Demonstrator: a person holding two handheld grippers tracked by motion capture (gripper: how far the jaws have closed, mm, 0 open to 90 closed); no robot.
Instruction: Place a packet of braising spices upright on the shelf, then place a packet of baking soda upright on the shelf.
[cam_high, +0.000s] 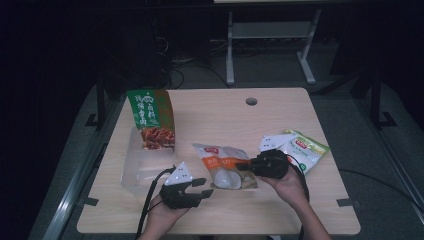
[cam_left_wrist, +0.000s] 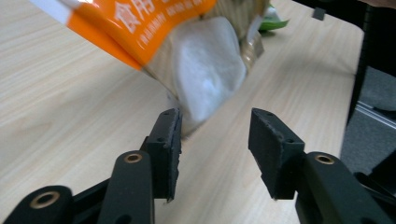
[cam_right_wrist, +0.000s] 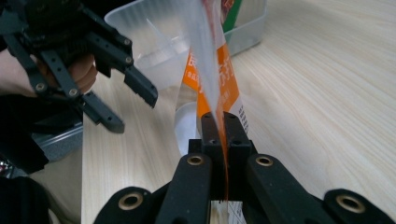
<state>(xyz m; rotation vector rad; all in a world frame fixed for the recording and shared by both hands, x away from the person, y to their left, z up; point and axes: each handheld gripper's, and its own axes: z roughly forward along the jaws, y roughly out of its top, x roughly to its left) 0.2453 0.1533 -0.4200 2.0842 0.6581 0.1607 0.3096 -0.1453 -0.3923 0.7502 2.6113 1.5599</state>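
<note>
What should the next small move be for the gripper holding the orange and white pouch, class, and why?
Probably carry the orange and white pouch a little toward the clear plastic tub. The right gripper is shut on the pouch's edge, while the left gripper stands open with nothing pressed between its pads. One green packet already stands in the tub, which suggests the pouch goes there too.

table: light wood, round hole near far edge | clear bin — green-red snack bag upright in it | green-white packet — right side
</note>
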